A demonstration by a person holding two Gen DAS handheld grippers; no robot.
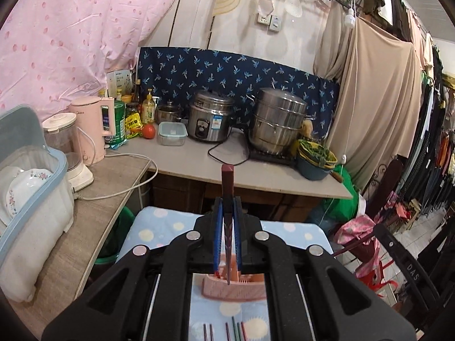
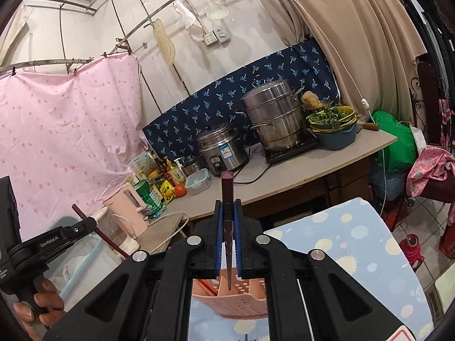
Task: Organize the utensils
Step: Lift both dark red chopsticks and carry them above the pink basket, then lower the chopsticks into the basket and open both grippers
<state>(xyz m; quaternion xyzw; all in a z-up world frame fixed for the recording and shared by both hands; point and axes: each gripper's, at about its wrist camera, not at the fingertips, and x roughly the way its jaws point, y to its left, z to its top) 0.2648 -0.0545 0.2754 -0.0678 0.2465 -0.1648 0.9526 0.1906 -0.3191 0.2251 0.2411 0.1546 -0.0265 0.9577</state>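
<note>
Dark-red chopsticks are mid-sort: the left gripper (image 1: 227, 213) is clamped tight on one chopstick (image 1: 227, 182), tip hanging over the pink holder (image 1: 236, 288) at 6 o'clock, and the right gripper (image 2: 227, 216) pinches a second chopstick (image 2: 227, 187) above the same holder (image 2: 227, 298). One red stick already seems to stand inside. Several loose chopsticks (image 1: 227, 332) lie on the dotted cloth (image 1: 159, 227) below, so most sorting looks undone.
</note>
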